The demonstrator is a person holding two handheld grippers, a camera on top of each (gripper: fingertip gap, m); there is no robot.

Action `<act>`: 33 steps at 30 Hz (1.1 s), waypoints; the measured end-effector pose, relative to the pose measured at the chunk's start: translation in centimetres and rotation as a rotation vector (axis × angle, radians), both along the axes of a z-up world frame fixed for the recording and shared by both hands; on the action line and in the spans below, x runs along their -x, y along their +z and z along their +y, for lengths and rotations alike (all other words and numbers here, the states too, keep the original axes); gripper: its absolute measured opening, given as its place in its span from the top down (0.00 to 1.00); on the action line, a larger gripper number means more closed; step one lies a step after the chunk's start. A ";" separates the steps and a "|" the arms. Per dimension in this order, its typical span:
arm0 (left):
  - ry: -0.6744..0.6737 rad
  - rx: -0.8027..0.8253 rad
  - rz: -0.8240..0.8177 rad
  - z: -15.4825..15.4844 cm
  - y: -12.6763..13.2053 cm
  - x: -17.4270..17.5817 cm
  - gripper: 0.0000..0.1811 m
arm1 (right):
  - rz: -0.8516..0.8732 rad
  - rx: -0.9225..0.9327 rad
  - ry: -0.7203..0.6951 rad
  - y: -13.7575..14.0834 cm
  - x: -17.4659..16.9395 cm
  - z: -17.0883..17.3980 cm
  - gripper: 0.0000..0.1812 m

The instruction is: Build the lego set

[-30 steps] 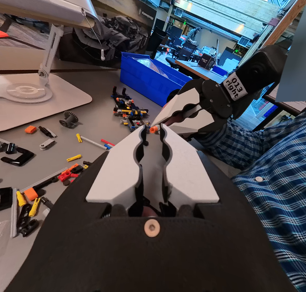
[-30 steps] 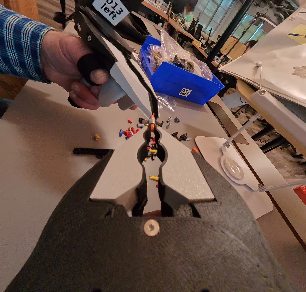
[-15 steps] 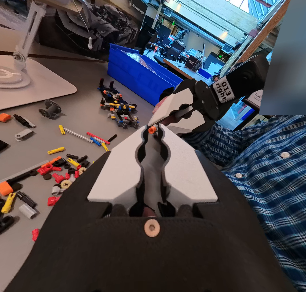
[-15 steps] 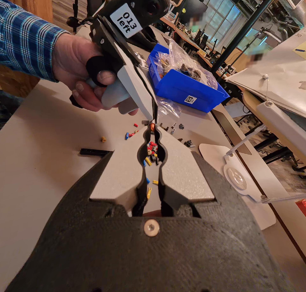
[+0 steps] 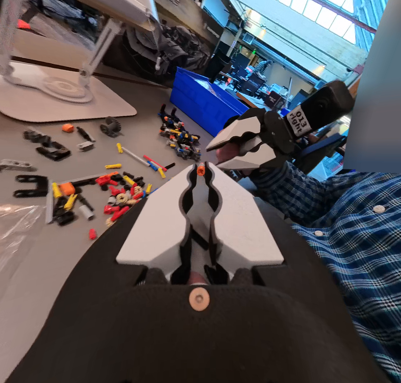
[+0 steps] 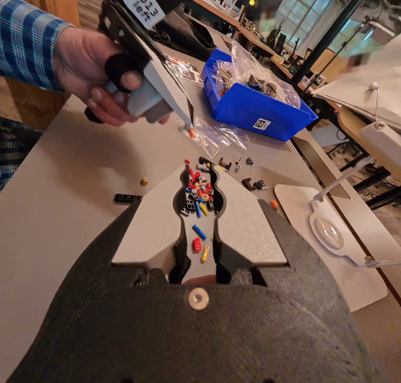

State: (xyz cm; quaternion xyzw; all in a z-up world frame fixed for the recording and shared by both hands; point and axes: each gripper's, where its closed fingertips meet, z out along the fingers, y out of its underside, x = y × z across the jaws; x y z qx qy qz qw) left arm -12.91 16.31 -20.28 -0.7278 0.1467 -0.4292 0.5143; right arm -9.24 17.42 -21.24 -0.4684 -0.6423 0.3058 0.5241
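Note:
My left gripper [image 5: 200, 166] is shut on a small orange piece [image 5: 200, 170] at its fingertips, held above the table. In the right wrist view the left gripper [image 6: 188, 127] shows the orange piece [image 6: 191, 132] with a grey part on its end. My right gripper [image 6: 199, 167] is open and empty, apart from the orange piece, above a pile of loose pieces [image 6: 198, 190]. It also shows in the left wrist view [image 5: 212, 157], just right of the orange piece. A partly built assembly [image 5: 180, 138] lies on the table.
A blue bin [image 6: 256, 105] with bagged parts stands at the back, an empty plastic bag [image 6: 217, 136] before it. A white stand base [image 6: 325, 242] is on the right. A black beam [image 6: 127, 198] and a loose pile [image 5: 121, 192] lie on the grey table [image 6: 76, 166]. The gap from one gripper's tips to the other's is roughly 5 cm. It is some 20 cm from my right tips to the partly built assembly [image 5: 180, 138].
My right gripper has opened, let go of the orange piece and drawn back from it. My left gripper keeps the piece and has lifted away.

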 end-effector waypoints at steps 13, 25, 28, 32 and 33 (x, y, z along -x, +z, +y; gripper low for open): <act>0.214 0.133 0.004 0.4 -2.8 9.0 0.98 | -0.303 0.069 -0.223 -1.5 -2.0 6.4 0.94; 0.240 0.176 -0.123 1.0 -3.5 10.7 0.98 | -0.563 0.179 -0.192 -6.1 1.2 6.8 0.96; 0.239 0.179 -0.137 1.0 -3.4 10.6 0.98 | -0.587 0.213 -0.168 -6.6 2.5 7.1 0.96; 0.233 0.183 -0.163 0.9 -3.3 10.8 0.98 | -0.679 0.219 -0.130 -7.7 2.9 6.9 0.95; 0.232 0.184 -0.168 0.9 -3.2 10.8 0.98 | -0.694 0.216 -0.120 -7.9 2.9 6.9 0.95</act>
